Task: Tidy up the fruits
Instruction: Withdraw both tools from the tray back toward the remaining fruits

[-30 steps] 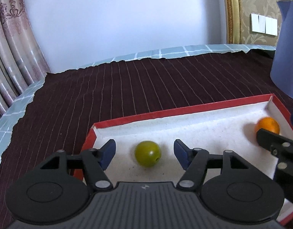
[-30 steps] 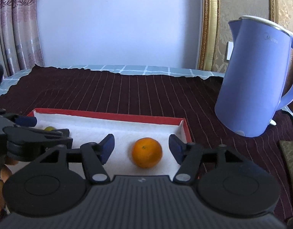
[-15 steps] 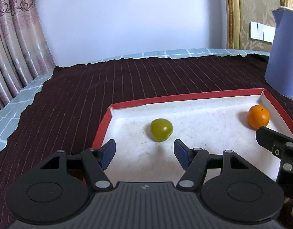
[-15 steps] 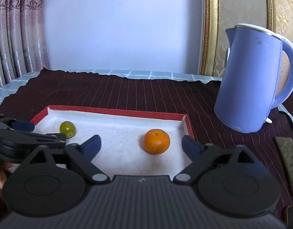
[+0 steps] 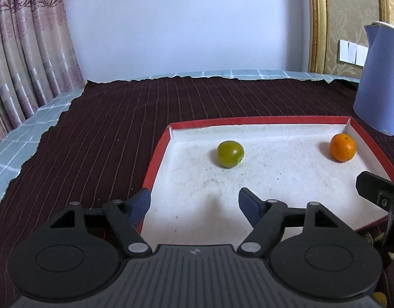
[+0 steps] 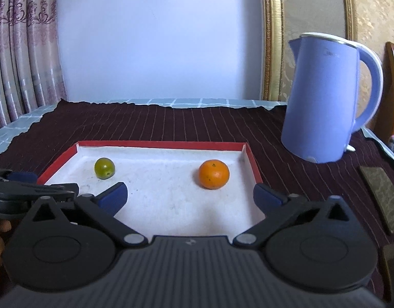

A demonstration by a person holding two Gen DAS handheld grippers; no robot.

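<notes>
Now that both fruits have left my jaws, the lime [image 5: 230, 154] lies at nine o'clock in the tray [image 5: 155, 159] and the orange [image 6: 213, 174] at three; my left gripper [image 5: 194, 205] and right gripper [image 6: 190, 196], backed off, are opening on nothing: placing looks done.

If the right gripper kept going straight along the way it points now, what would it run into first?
Probably the orange: it lies just ahead of the right gripper, slightly right of centre between its opening, empty jaws. Pointing downward, it might meet the tray floor first; depth is unclear.
</notes>
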